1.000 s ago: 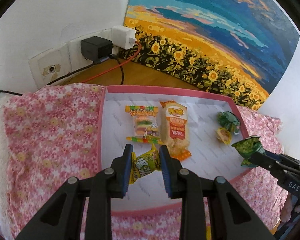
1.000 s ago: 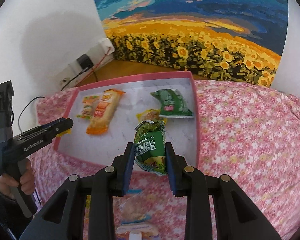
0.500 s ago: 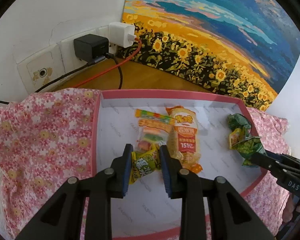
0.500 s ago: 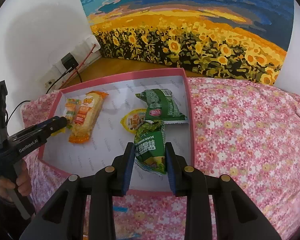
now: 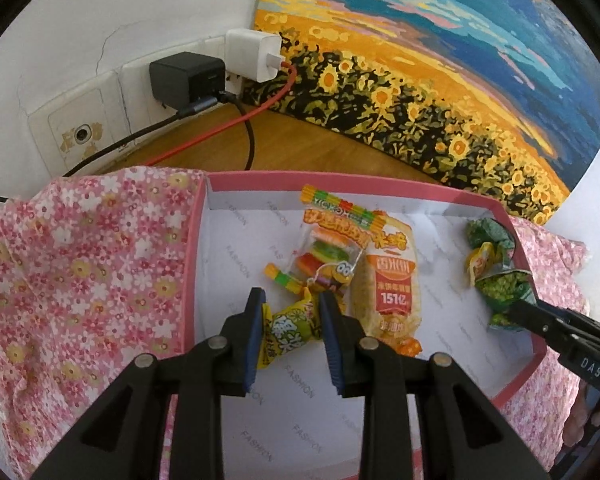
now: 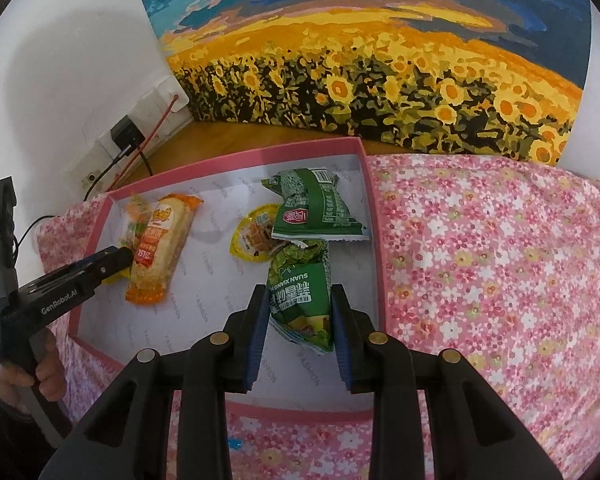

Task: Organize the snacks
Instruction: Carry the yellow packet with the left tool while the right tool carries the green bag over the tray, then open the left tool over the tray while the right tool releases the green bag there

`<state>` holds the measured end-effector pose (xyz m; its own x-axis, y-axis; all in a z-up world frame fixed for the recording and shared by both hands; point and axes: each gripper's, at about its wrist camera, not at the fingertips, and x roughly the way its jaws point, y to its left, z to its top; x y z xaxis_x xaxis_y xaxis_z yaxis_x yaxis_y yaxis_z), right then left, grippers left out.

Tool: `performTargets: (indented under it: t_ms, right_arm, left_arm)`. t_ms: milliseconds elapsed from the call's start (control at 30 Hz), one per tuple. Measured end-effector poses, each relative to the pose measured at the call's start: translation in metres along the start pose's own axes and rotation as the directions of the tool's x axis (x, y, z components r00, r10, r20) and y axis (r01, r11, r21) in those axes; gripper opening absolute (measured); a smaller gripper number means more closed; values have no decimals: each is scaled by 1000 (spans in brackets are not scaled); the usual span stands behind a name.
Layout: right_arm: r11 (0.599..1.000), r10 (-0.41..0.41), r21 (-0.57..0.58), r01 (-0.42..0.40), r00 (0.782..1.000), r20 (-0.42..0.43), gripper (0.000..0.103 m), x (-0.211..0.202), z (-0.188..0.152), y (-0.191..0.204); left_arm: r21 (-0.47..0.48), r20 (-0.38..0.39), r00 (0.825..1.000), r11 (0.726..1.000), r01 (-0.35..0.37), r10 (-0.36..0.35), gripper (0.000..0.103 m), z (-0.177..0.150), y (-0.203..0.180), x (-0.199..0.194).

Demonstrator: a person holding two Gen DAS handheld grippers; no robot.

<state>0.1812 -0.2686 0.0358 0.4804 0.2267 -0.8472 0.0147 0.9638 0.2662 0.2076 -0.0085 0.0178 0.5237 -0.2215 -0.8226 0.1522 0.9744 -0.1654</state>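
Note:
A pink-rimmed tray with a white floor lies on a flowered cloth. My left gripper is shut on a small yellow snack packet, held low over the tray's left part beside a burger-gummy packet and a long orange rice-cracker pack. My right gripper is shut on a green snack bag over the tray's right side. Just beyond it lie another green bag and a round yellow jelly cup.
A sunflower painting leans on the wall behind the tray. Wall sockets hold a black charger and a white charger, with cables trailing on the wood. The pink flowered cloth spreads to both sides. A hand holds the left gripper's handle.
Both grippers have come forward and down over the tray with their packets still held. The tray and its snacks look larger and closer in both views.

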Motion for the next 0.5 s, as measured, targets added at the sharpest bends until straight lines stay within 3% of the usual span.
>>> performTargets:
  t_ms: [267, 500]
  right_arm:
    - [1000, 10, 6, -10, 1000, 0, 35, 1, 1, -1]
    - [1000, 4, 10, -4, 1000, 19, 54, -7, -3, 1]
  left_arm:
    - [-6, 1, 1000, 1000, 15, -15, 30, 2, -3, -10]
    - [15, 22, 1000, 1000, -4, 4, 42, 2, -14, -29]
